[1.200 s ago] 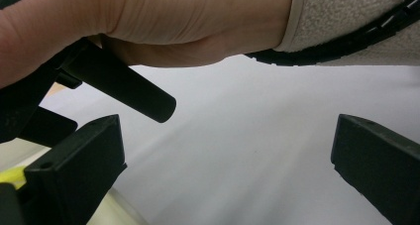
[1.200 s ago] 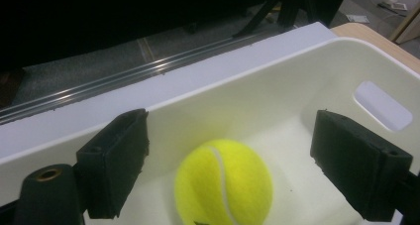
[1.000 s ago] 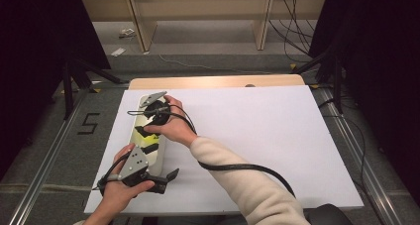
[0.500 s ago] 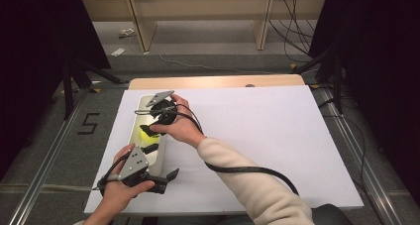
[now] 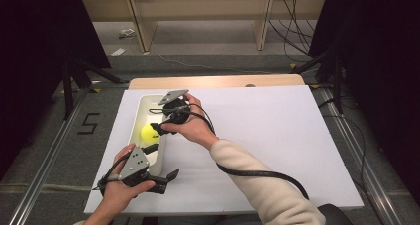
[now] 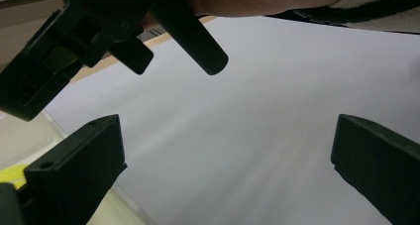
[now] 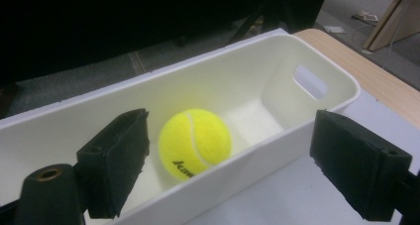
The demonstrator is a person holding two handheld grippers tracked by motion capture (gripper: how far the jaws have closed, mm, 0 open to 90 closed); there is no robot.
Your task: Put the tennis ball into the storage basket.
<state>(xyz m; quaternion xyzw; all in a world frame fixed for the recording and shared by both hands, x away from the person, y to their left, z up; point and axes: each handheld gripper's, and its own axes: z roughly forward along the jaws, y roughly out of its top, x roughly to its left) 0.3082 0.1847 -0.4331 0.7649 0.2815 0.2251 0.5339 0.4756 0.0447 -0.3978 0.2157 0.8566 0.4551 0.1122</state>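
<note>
A yellow tennis ball [image 5: 147, 132] [image 7: 195, 143] lies on the floor of a long white bin [image 5: 143, 106] [image 7: 277, 131] with a handle slot in its far end. The bin stands at the left side of the white board [image 5: 277, 136]. My right gripper [image 5: 157, 128] [image 7: 233, 131] hovers at the bin's right wall, open, with its jaws wide apart and aimed at the ball without touching it. My left gripper [image 5: 162, 161] [image 6: 228, 131] sits near the bin's front end, open and holding nothing, pointed across the board.
A strip of the wooden tabletop [image 5: 223, 81] shows behind the board. A black cable [image 5: 257, 174] trails from the right gripper along the cream sleeve. Beyond the table are wooden shelf legs [image 5: 141, 27] and grey floor.
The right gripper has drawn back a little to the right from over the bin, and the ball now shows in full. The left gripper has barely moved.
</note>
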